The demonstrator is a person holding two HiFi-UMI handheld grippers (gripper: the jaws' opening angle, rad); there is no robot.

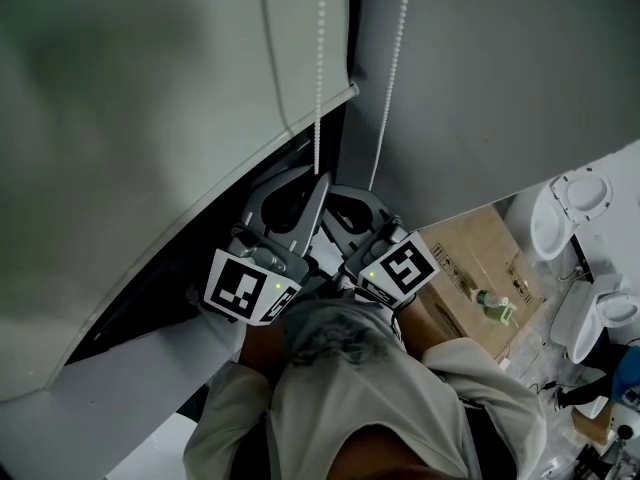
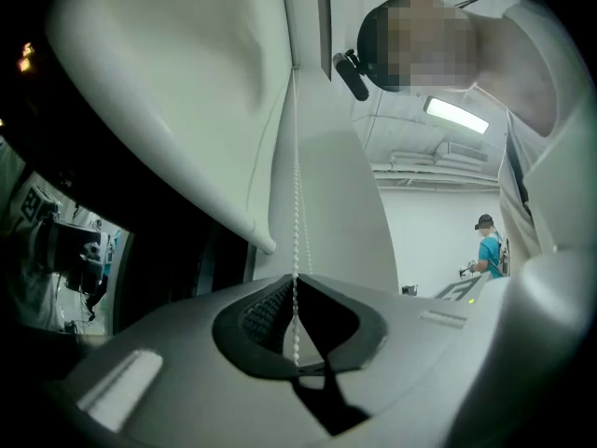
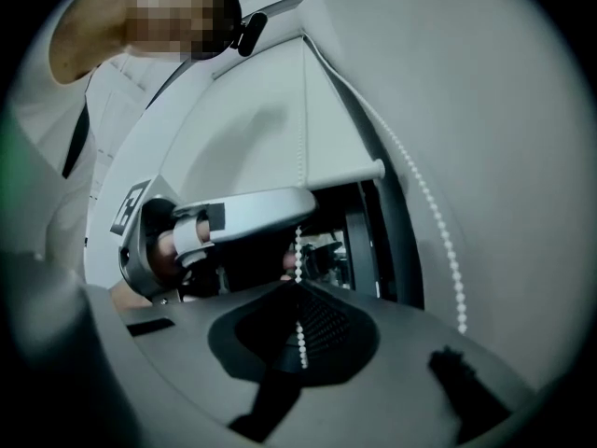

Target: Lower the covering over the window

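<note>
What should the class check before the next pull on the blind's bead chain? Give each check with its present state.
1. Left gripper shut on the bead chain: ok.
2. Right gripper shut on the same strand, below the left gripper: ok.
3. Second strand hangs free of both grippers: ok.
4. Blind fully lowered: not ok. Dark window shows under its bottom bar.
5. Whether pulling this strand down lowers the blind: cannot tell.
</note>
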